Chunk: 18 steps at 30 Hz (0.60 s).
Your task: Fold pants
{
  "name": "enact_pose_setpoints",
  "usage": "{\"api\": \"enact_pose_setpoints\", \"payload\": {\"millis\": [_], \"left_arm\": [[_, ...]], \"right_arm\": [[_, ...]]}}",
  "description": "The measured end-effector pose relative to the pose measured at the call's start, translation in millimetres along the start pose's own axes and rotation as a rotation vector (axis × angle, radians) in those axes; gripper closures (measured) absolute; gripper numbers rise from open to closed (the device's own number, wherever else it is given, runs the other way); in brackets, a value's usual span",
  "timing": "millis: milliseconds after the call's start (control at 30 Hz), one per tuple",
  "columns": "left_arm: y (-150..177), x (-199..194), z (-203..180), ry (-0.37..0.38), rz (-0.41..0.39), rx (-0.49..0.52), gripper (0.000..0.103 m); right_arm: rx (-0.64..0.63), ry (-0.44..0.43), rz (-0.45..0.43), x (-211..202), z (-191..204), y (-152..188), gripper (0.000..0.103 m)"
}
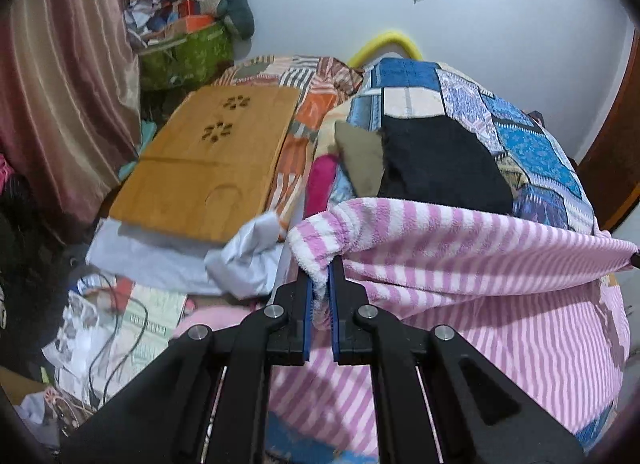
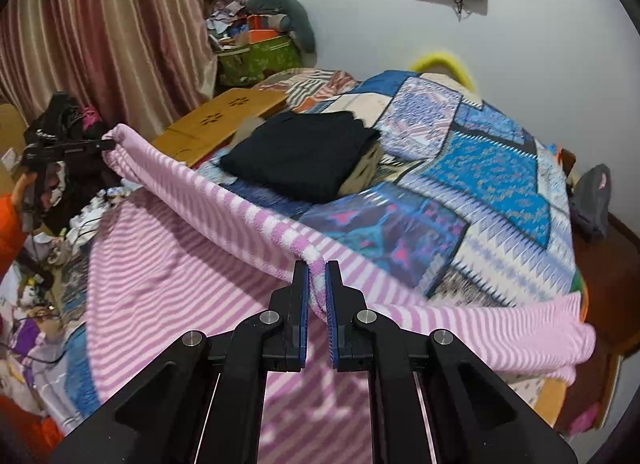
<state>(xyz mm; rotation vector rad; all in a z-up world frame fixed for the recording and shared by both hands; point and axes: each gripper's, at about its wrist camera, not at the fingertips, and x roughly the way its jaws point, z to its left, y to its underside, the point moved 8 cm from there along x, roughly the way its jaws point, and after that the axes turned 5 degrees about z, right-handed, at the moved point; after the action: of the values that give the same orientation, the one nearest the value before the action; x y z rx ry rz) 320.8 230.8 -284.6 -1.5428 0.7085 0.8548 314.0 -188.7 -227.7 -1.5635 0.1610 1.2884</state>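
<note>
both grippers clamp the striped pink pants [image 2: 224, 200], left gripper [image 1: 320, 284] and right gripper [image 2: 317, 280] stretching an edge above the patchwork bed [image 2: 500, 168]. a green bag [image 1: 188, 52] overflows with boxes and cloth.

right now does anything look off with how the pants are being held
Nothing is damaged or dropped. The pink striped pants hang stretched between the left claw and the right claw, but unevenly: a loose end trails past the right claw, over the edge of the patchwork quilt.
</note>
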Motion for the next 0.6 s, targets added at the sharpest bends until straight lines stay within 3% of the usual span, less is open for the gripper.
{"api": "enact_pose_setpoints", "payload": {"millis": [233,600], "left_arm": [[52,4,19,-0.009,0.054,0.048,0.096],[112,34,43,-0.025,0.159,0.014,0.095]], "right_arm": [[-0.006,-0.071,0.031,-3,45,32,0.096],[0.020,-0.147,0.107,14,87,80,0.099]]}}
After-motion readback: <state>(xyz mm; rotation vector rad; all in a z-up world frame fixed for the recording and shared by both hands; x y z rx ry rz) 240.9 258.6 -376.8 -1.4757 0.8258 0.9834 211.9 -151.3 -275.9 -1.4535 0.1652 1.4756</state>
